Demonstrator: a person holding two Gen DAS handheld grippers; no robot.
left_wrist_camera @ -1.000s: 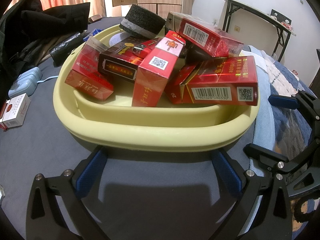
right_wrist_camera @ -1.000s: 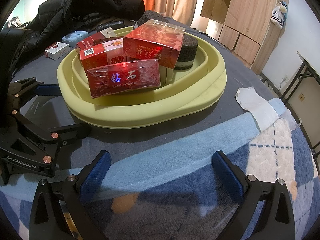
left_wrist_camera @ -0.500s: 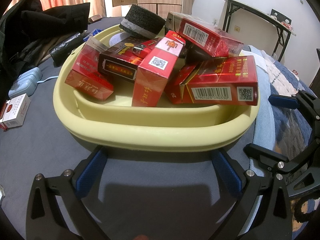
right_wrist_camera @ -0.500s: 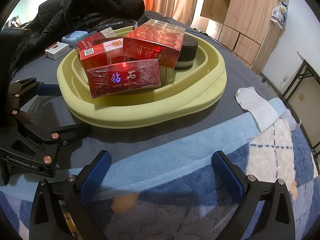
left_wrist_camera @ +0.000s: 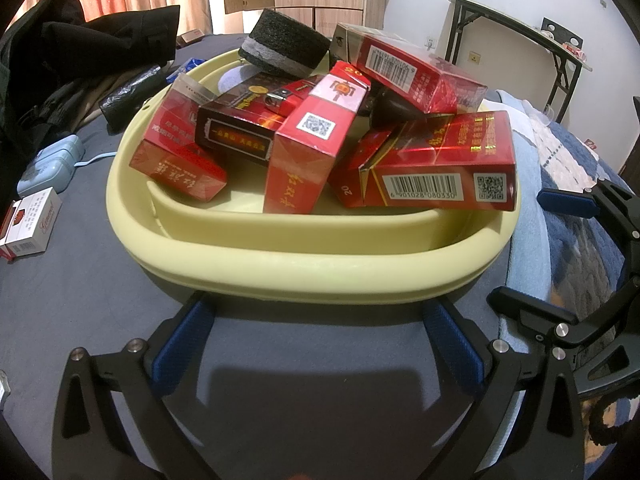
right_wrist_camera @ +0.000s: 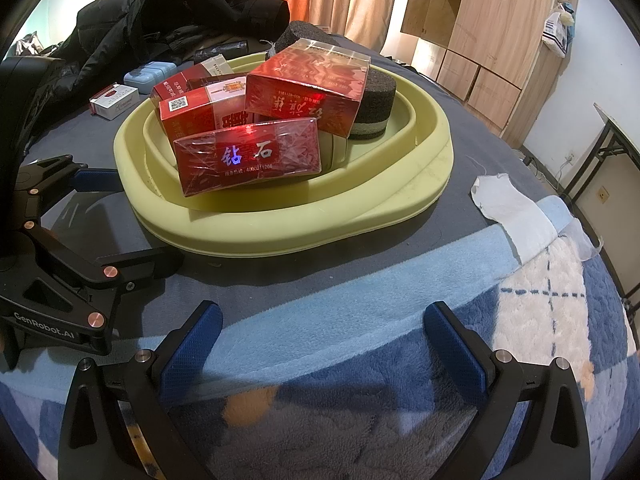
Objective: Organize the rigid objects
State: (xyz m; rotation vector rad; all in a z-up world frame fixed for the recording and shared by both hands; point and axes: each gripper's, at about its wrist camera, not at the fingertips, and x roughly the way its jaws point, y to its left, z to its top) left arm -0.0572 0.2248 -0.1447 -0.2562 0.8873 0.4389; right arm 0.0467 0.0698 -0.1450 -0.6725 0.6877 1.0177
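A pale yellow basin (left_wrist_camera: 280, 276) (right_wrist_camera: 424, 184) sits on a grey bed cover, piled with several red cigarette packs (left_wrist_camera: 436, 164) (right_wrist_camera: 248, 164), one dark pack (left_wrist_camera: 236, 124) and a black round sponge (left_wrist_camera: 284, 48) (right_wrist_camera: 376, 96). My left gripper (left_wrist_camera: 316, 332) stands open just in front of the basin's near rim, nothing between its fingers. My right gripper (right_wrist_camera: 320, 336) is open too, over the blue blanket a short way from the basin, holding nothing. Each gripper shows in the other's view: right gripper (left_wrist_camera: 568, 260), left gripper (right_wrist_camera: 92, 220).
A white cigarette pack (left_wrist_camera: 28, 224) (right_wrist_camera: 114, 98) and a pale blue case (left_wrist_camera: 50, 164) (right_wrist_camera: 150, 72) lie left of the basin. Black clothing (left_wrist_camera: 68, 52) is heaped behind. A white cloth (right_wrist_camera: 516, 212) lies right of the basin. A folding table (left_wrist_camera: 516, 36) stands by the wall.
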